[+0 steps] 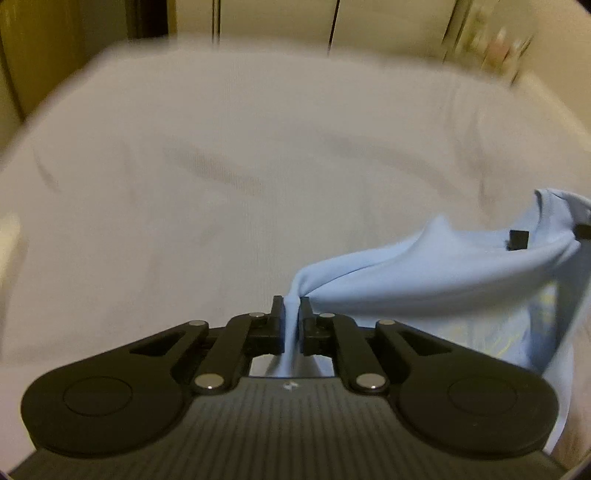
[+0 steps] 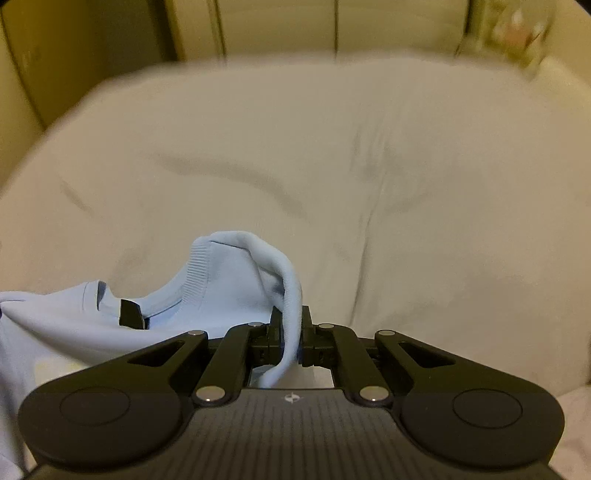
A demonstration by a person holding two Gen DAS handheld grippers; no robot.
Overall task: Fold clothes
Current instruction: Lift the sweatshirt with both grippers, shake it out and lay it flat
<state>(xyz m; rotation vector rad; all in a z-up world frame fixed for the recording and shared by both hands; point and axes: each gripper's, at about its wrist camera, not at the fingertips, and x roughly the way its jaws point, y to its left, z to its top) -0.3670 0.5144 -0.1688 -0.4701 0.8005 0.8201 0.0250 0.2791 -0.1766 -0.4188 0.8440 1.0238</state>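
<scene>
Between the two black fingers of the left gripper [image 1: 291,304] a pinch of light blue shirt [image 1: 436,273] is clamped, the jaws drawn in narrow with only the thickness of the cloth between them. A thin strip of the fabric runs down through the gap toward the gripper body. From the pinch, the shirt stretches away to the right of this gripper and hangs slack, with its ribbed collar [image 1: 546,206] and a small black neck label [image 1: 517,239] facing the camera. A faint pale print shows low on the cloth at the right of the gripper.

On the other side, the right gripper [image 2: 291,319] also has its jaws closed narrow on the shirt [image 2: 66,314], gripping a rolled fold that arches up ahead of the fingertips and drops down between them. From there the garment spreads to the left of this gripper, where the collar [image 2: 197,269] and the black label [image 2: 130,314] appear again.

Beyond and beneath both grippers lies a white sheet [image 1: 221,147] covering a bed, creased in a few long shallow folds. Past its far edge stand pale cabinet doors [image 2: 277,26], blurred, with some indistinct items at the upper right.
</scene>
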